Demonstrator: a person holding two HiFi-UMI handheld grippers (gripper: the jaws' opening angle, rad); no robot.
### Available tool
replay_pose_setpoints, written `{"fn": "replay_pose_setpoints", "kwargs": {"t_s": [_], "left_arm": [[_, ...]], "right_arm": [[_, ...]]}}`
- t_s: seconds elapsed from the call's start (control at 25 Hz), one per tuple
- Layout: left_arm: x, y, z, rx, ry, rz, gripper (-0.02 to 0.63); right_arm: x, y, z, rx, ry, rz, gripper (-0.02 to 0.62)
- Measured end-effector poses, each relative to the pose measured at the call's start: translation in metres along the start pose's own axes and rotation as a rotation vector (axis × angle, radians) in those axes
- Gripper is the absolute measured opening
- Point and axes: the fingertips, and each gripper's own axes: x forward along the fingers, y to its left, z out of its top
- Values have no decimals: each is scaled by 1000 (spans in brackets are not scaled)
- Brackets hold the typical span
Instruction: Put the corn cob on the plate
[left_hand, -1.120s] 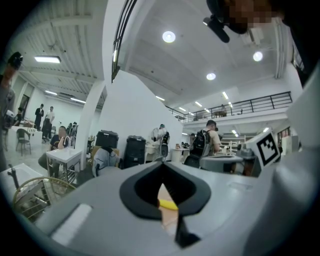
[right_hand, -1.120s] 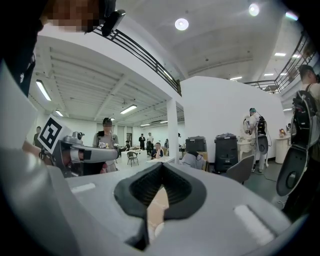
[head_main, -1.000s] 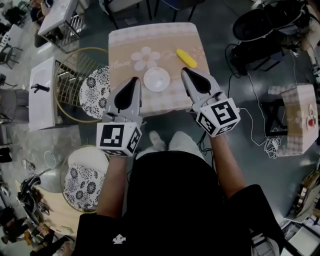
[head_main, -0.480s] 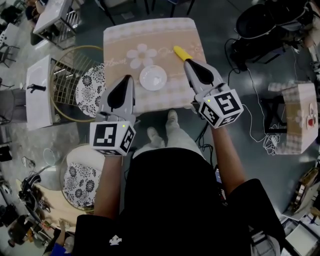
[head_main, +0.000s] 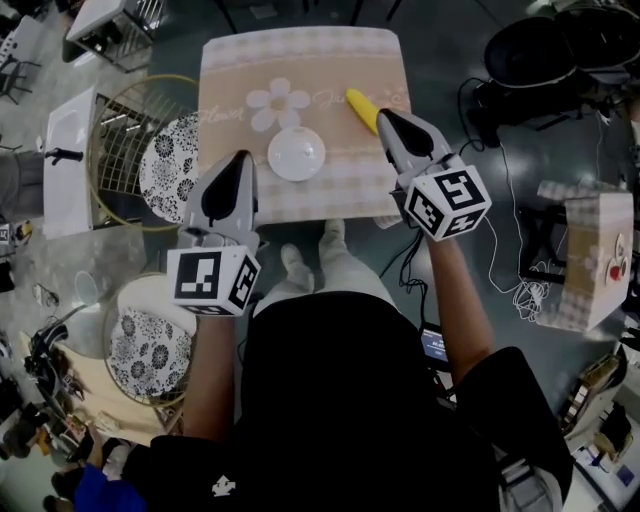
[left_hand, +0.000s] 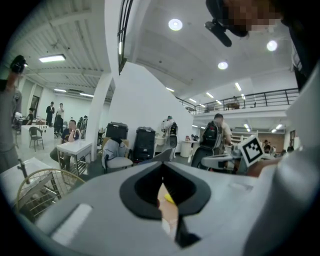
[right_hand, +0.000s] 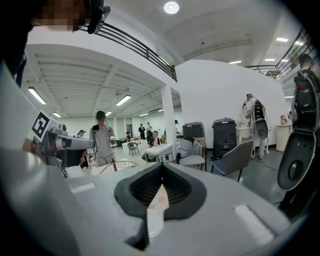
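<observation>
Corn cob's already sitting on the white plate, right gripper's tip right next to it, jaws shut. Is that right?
Not quite. The head view shows the corn cob lying on the tablecloth, to the right of the white plate and apart from it; the plate is bare. The rest holds: the right gripper has its tip right next to the cob, jaws shut.

Table (head_main: 330, 60) with plate (head_main: 296, 156) and corn cob (head_main: 362, 110)

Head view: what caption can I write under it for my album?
Right gripper, shut, close to the yellow corn cob; left gripper near the empty white plate on a flowered table.
</observation>
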Motion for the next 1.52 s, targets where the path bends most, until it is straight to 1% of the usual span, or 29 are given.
{"fn": "replay_pose_setpoints", "kwargs": {"t_s": [0.32, 0.6, 0.8, 1.04, 1.12, 1.2, 1.36, 1.44, 1.52], "left_arm": [[18, -2, -21, -31, 56, 63, 9], [31, 6, -32, -58, 74, 123, 9], [35, 15, -43, -74, 103, 164, 9], [36, 23, -59, -95, 140, 202, 9], [37, 25, -64, -99, 147, 208, 9], [38, 27, -68, -102, 155, 212, 9], [44, 31, -69, -115, 158, 230, 9], [47, 34, -70, -121, 160, 240, 9], [50, 39, -72, -129, 164, 252, 9]], "right_arm": [[24, -45, -38, 17, 84, 42, 2], [54, -84, -81, 11, 171, 36, 2], [82, -103, -120, 8, 259, 50, 2], [110, -125, -161, 25, 337, 51, 50], [119, -130, -171, 42, 364, 59, 76], [126, -135, -182, 37, 397, 64, 96], [138, -149, -204, 6, 470, 53, 158], [144, -157, -219, 9, 515, 43, 187], [152, -163, -234, 21, 554, 33, 237]]}}
